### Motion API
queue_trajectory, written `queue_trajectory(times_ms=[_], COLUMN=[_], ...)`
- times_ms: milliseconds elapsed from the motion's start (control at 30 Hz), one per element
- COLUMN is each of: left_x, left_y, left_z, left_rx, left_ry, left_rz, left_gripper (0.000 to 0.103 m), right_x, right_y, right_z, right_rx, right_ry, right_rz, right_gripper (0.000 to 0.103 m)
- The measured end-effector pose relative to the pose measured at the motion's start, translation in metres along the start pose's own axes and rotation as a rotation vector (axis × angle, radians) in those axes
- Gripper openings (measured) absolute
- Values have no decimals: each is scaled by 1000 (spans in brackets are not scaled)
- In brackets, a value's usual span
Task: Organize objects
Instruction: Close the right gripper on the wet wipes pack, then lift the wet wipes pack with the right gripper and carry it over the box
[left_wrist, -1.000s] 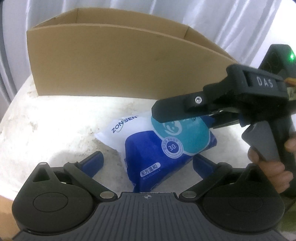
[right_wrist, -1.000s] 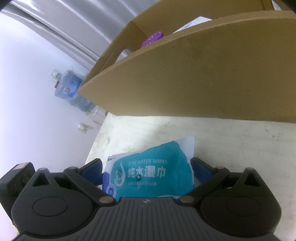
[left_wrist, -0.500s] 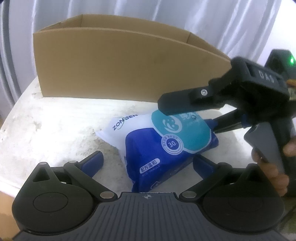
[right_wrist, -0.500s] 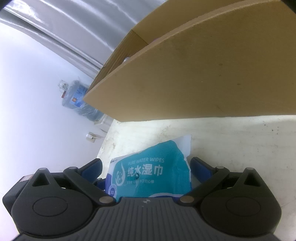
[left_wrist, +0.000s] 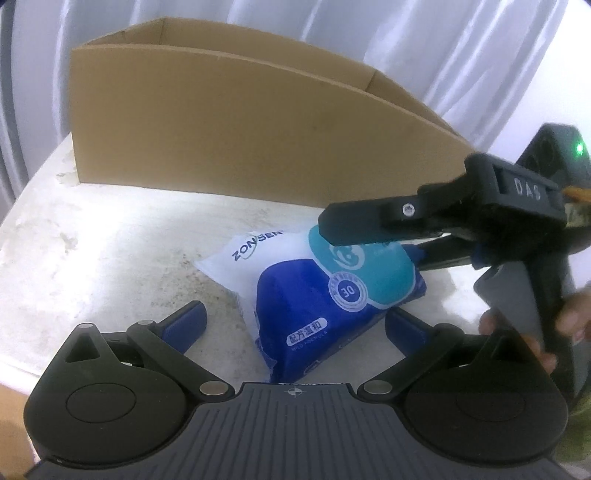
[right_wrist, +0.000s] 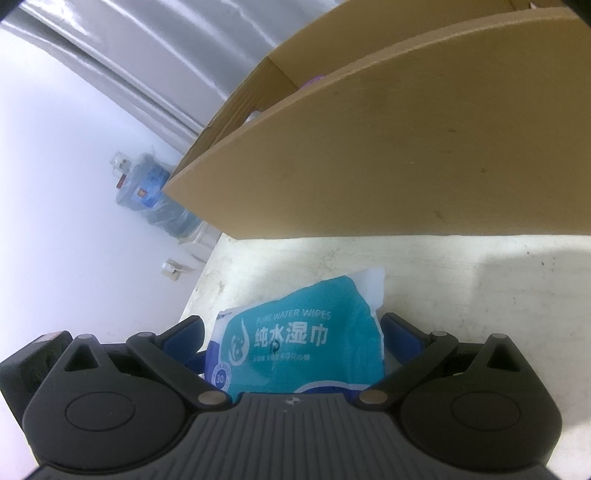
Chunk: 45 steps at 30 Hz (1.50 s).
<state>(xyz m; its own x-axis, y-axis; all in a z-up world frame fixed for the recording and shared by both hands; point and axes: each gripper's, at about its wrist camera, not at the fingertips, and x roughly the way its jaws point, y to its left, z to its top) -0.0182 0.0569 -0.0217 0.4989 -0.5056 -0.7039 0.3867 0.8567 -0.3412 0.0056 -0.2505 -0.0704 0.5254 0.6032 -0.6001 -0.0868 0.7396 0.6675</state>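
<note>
a white, stained table (left_wrist: 110, 236) carries everything here. on its far part stands a big open cardboard box (left_wrist: 236, 133), the largest thing on it, with the plain brown wall turned to us. over its rim, in the right wrist view, only a small bit of something purple (right_wrist: 312, 80) shows inside; i cannot tell what it is. behind the box hang pale curtains (left_wrist: 424, 44), and far to the side, on the floor by the white wall, there is a blue water bottle wrapped in plastic (right_wrist: 155, 192).

in front of the box, apart from it, a pack of wet wipes (left_wrist: 332, 295) lies on the table, blue and teal with a white end and the number 30 on it. the right gripper (right_wrist: 291, 325) is around the pack: its two blue fingers stand on both sides of the teal top and press the soft wrapper, so it has the pack in its hold. in the left wrist view a hand (left_wrist: 532, 332) holds the handle of this gripper.

the left gripper (left_wrist: 293, 321) is wide open and holds nothing. its blue fingers (left_wrist: 184, 325) are low over the table, and the near corner of the pack reaches between them without touching.
</note>
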Motion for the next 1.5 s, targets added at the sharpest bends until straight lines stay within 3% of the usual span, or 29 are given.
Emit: queue_trajectory(times_ms=[267, 500, 667, 1133, 1333, 1400, 1467, 1500], left_x=[7, 12, 24, 65, 88, 89, 90, 93], left_y=[27, 25, 27, 12, 15, 0, -3, -5], left_z=[17, 23, 32, 60, 81, 77, 80, 83], left_rx=[-74, -72, -74, 59, 87, 92, 104, 118], left_ry=[21, 52, 47, 57, 69, 68, 67, 69], left_rz=[-99, -104, -118, -20, -2, 9, 29, 36], left_gripper=[103, 103, 103, 103, 103, 102, 99, 91], right_x=[1, -1, -8, -8, -11, -15, -20, -22], right_y=[6, 0, -9, -2, 2, 3, 2, 2], right_z=[-3, 8, 6, 2, 2, 0, -3, -5], right_rx=[-49, -35, 13, -31, -28, -38, -41, -39], right_ry=[12, 89, 65, 44, 51, 42, 35, 34], right_rz=[-34, -12, 13, -25, -79, -105, -119, -119], right_gripper=[103, 103, 103, 103, 103, 101, 95, 92])
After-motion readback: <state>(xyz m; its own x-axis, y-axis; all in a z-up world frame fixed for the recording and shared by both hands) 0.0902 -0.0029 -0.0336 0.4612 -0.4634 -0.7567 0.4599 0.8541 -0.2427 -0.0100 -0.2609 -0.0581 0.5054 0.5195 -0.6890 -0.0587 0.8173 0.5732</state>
